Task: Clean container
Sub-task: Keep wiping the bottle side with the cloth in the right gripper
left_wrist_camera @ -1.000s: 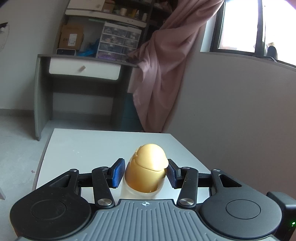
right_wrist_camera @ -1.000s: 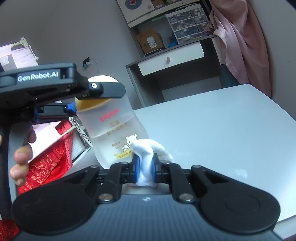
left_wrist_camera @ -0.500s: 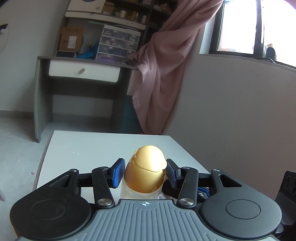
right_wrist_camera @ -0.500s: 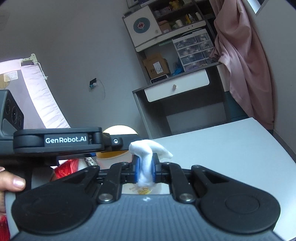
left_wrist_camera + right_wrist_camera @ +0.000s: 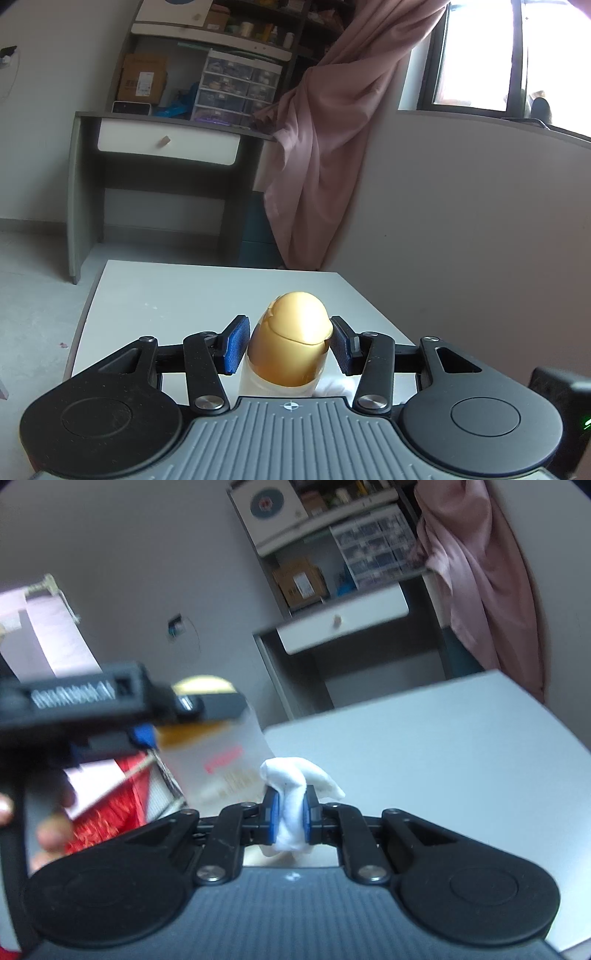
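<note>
While the left gripper clamps the baby bottle by its gold domed cap, much as it did a second ago, the change lies on the right side. From the left wrist view the bottle stands upright between the blue pads, over the near part of the white table, and its framing matches the earlier frames almost exactly; a bit of white now peeks out low beside the bottle's right flank, where half a second ago dark gripper parts showed.

The right gripper is closed tight on a wad of white cloth, the cloth bulging out above and below the pads. In the right wrist view the bottle's frosted body with its red lettering is again in sight to the left of the cloth (half a second ago only the cap's top showed above the left tool). A second ago the cloth lay against the lower printed part of the bottle; now the cloth's upper fold sits beside the bottle's right edge, though blur hides whether the two touch. The left gripper's black body crosses the upper left, smeared by motion, with fingers of the person's hand below it.

A grey desk with a white drawer and a pink curtain stand behind the table.
</note>
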